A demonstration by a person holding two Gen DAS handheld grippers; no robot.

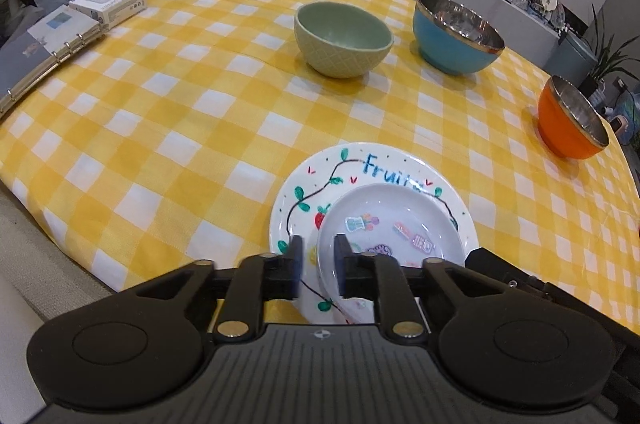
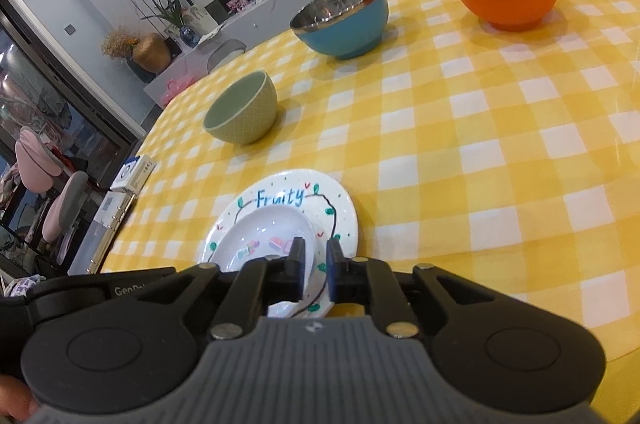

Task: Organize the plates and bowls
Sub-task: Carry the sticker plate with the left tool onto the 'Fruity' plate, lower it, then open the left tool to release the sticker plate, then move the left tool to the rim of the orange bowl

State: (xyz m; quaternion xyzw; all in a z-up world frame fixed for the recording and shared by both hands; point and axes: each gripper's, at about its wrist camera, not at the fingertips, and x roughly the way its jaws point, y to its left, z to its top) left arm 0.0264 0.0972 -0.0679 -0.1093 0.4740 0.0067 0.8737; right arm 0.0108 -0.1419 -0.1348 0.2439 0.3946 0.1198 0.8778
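"Fruity" is lettered in blue on the large plate (image 2: pixel 340 207).

Left tongs (image 1: pixel 318 270) over two stacked plates near the tabletop's (image 1: pixel 180 127) front edge.

The fingers stand a little apart, straddling the near rim of the small plate (image 1: pixel 390 230); whether they press it is unclear. That plate lies on the "Fruity" plate (image 1: pixel 320 183), shifted right. Farther back stand a green bowl (image 1: pixel 343 39), a blue bowl (image 1: pixel 456 35) and, at right, an orange bowl (image 1: pixel 570 119), all apart. A binder (image 1: pixel 44 47) and white box (image 1: pixel 109 1) lie far left.
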